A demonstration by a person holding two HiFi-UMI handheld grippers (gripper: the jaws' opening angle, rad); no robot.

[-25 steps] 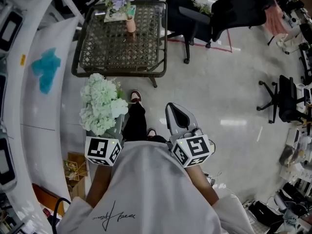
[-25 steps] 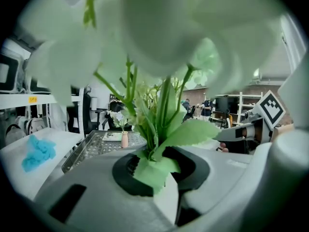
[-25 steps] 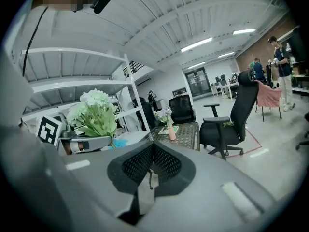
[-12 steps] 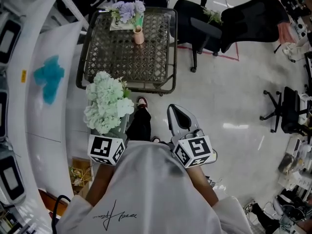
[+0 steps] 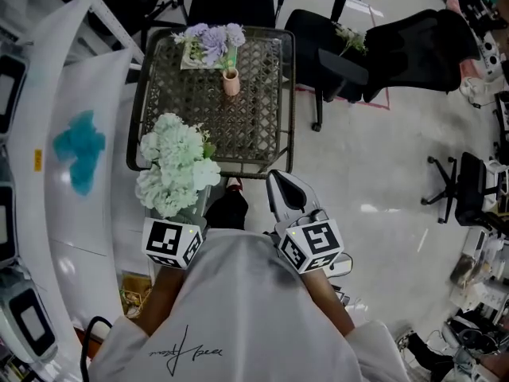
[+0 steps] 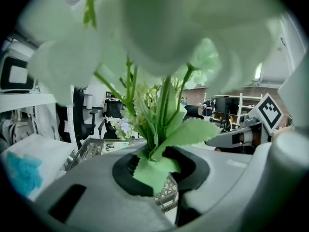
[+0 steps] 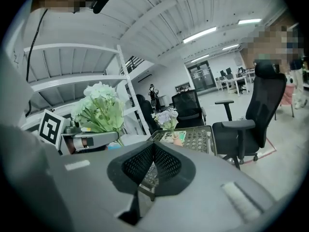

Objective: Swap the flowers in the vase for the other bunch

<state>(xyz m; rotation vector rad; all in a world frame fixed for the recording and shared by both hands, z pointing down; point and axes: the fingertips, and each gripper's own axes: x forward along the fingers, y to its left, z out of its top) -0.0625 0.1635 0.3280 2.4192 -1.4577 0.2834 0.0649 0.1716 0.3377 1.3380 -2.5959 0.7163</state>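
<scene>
In the head view my left gripper (image 5: 189, 210) is shut on the stems of a pale green and white flower bunch (image 5: 173, 164), whose blooms hide the fingertips. The left gripper view shows green stems and a leaf (image 6: 153, 166) clamped between the jaws of that gripper (image 6: 154, 172). My right gripper (image 5: 280, 183) is shut and empty, level with the left one; its pads meet (image 7: 153, 159). Ahead, a small pink vase (image 5: 231, 82) with purple flowers (image 5: 213, 40) stands on a woven metal table (image 5: 254, 126). Both grippers are short of the table's near edge.
A flat printed card (image 5: 193, 55) lies beside the vase at the table's far side. Black office chairs (image 5: 350, 54) stand behind and to the right of the table. A white shelf unit (image 5: 56, 157) runs along the left. A person's shoes (image 5: 234, 186) show below the table edge.
Both grippers have moved forward toward the table, the left one still carrying the green-white bunch. The table and vase now sit lower and nearer in the head view.
</scene>
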